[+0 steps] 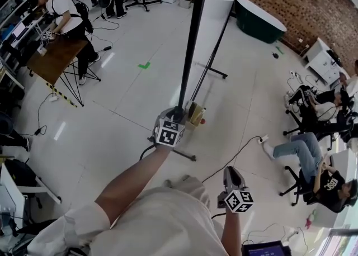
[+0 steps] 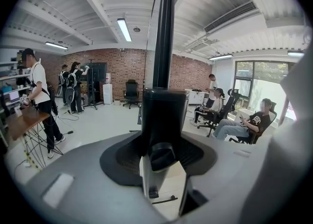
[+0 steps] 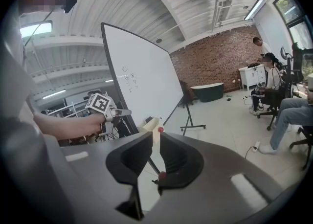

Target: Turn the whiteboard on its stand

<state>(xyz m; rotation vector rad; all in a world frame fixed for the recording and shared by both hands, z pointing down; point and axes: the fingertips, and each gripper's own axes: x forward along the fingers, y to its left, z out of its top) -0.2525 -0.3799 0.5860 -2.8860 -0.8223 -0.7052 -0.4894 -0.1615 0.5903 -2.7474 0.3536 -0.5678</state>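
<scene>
Closest to the body, the right gripper (image 1: 232,175) (image 3: 155,140) hangs free, its dark jaws a narrow gap apart with nothing between them. Ahead of it, the left gripper (image 1: 170,123) (image 2: 164,120) is clamped on the black edge frame (image 1: 191,42) (image 2: 164,32) of the whiteboard (image 1: 221,9) (image 3: 142,81), low on that edge. The board stands upright in mid-floor, seen almost edge-on from the head view.

To turn it well, I judge that the push should run level and slow, square to the panel, so the frame does not slip out of the pads. The free gripper could steady the face if the panel swings too fast.

The frame is a slim, smooth, dark bar. The panel is flat, glossy white, with faint writing. The stand (image 1: 215,71) (image 3: 188,120) is thin black tubing with splayed feet on a pale, shiny floor (image 1: 128,98). Beyond is a rough brick wall (image 1: 313,3).
</scene>
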